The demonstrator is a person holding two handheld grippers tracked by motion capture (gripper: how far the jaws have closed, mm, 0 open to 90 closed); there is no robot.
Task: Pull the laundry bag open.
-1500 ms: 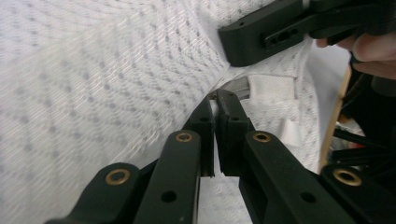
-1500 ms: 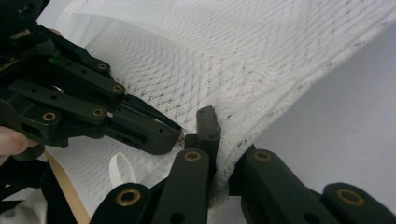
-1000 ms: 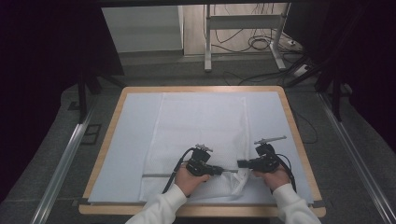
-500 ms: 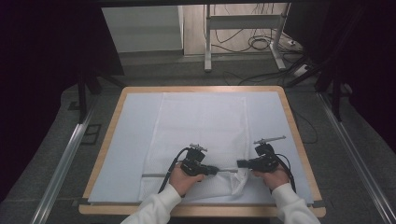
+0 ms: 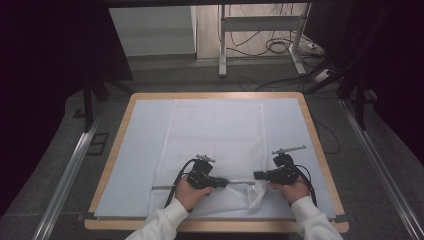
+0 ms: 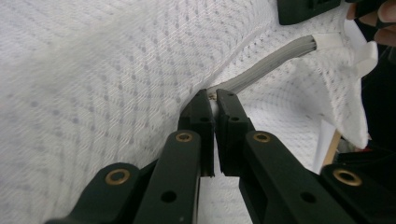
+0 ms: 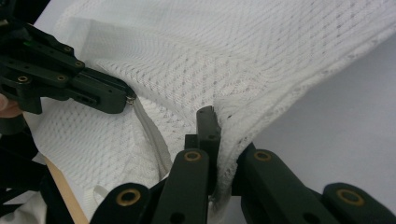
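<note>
far half of mesh cloth [image 5: 215, 135] flat, free | near edge: both hand-held grippers crowd zipper [image 5: 240, 182]

One overhead camera and two close cameras riding on hand-held grippers.

The high view looks forward and down on the table [image 5: 320, 150], forearms entering at the bottom edge. Each gripper view sits close behind its black jaws (rising from the frame's bottom); all three share the white mesh cloth [image 5: 215, 135].
</note>
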